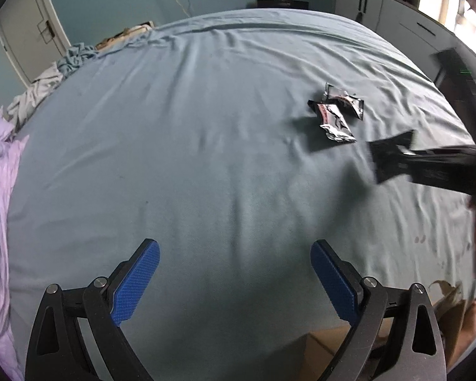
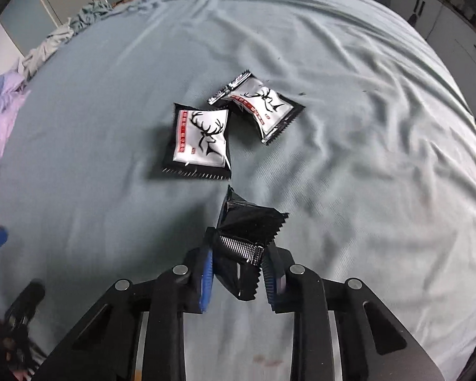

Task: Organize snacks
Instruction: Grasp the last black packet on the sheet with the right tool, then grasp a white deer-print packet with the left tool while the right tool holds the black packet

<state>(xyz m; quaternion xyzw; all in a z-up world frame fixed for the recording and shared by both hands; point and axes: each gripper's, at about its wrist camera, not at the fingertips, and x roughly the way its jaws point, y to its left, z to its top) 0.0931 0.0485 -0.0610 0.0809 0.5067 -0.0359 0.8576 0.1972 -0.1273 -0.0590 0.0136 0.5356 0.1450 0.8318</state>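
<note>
At the bottom of the right wrist view, the right gripper (image 2: 238, 273) clenched a black crimped snack packet (image 2: 247, 231). The left gripper (image 1: 234, 282) gaped, holding nothing, over bare blue bedsheet (image 1: 190, 158). Farther up, mid-frame, two white deer-print packets (image 2: 201, 139) (image 2: 263, 104) lay touching; their red lettering was unreadable.

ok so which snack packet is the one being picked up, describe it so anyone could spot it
On the grey-blue bed sheet, two packets lie face up, each white with a black deer head. Nearer the camera, the right hand-held gripper is shut on the third packet, the only one crumpled, showing plain black and lifted off the sheet.
</note>
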